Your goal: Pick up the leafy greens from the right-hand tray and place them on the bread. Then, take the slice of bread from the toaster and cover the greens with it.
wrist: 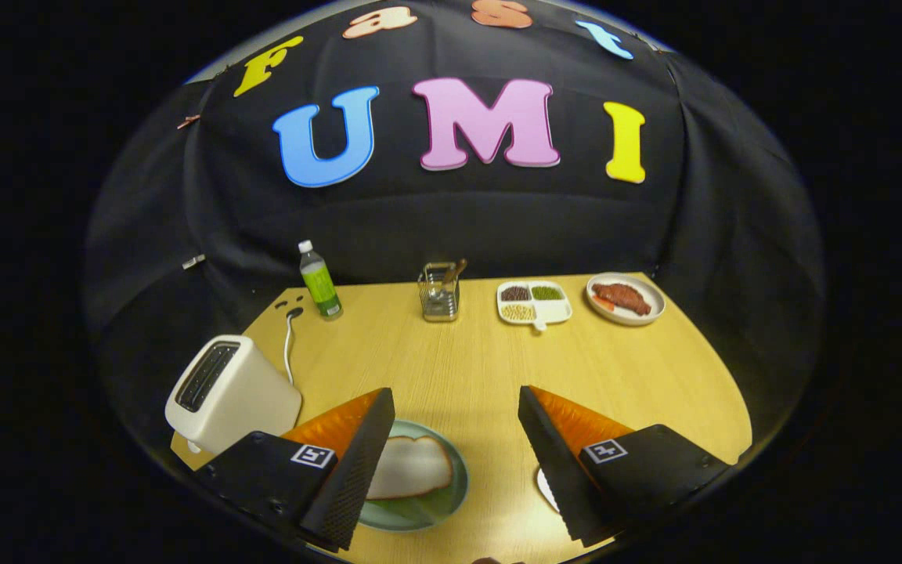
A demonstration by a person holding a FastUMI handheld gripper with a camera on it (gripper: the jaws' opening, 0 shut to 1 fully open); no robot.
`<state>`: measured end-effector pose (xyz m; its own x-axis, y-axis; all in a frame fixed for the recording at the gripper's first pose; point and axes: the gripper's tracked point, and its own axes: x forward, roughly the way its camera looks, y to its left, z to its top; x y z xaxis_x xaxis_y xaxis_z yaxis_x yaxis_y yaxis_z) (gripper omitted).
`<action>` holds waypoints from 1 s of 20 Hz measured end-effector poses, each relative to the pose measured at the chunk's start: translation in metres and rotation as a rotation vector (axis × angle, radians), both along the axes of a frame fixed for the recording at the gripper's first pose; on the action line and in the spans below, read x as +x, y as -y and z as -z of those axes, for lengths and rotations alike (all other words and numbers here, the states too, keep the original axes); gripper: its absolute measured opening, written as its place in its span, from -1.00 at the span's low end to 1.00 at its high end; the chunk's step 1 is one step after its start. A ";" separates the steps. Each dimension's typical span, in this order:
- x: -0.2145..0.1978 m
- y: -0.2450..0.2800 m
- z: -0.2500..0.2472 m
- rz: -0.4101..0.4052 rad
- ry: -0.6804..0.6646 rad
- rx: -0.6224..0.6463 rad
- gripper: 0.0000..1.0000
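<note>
Below spread gripper (456, 407): plated bread (409, 467) over greens (412, 509).

gripper (456, 427) jaws wide open, nothing between the fingers. Left finger (357, 462) and right finger (553, 462) angle inward toward each other at the tips, bases well apart. Whole unit held above the near edge of the tabletop (474, 368), tilted down and forward, roughly centred on it.
</note>
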<state>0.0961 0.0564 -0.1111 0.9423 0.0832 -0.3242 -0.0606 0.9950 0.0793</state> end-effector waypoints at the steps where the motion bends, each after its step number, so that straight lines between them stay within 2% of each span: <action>1: -0.001 0.007 -0.023 0.009 0.057 -0.014 0.98; 5: -0.017 0.017 -0.106 0.012 0.255 -0.065 0.97; 11: -0.055 0.043 -0.181 0.040 0.454 -0.076 0.95; 13: -0.064 0.054 -0.185 0.025 0.450 -0.085 0.97; 17: -0.073 0.074 -0.174 -0.062 0.389 -0.028 0.97; 20: -0.068 0.098 -0.158 -0.108 0.357 -0.048 0.98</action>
<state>0.0286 -0.0412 0.0473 0.9833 0.1813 0.0172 -0.1811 0.9834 -0.0124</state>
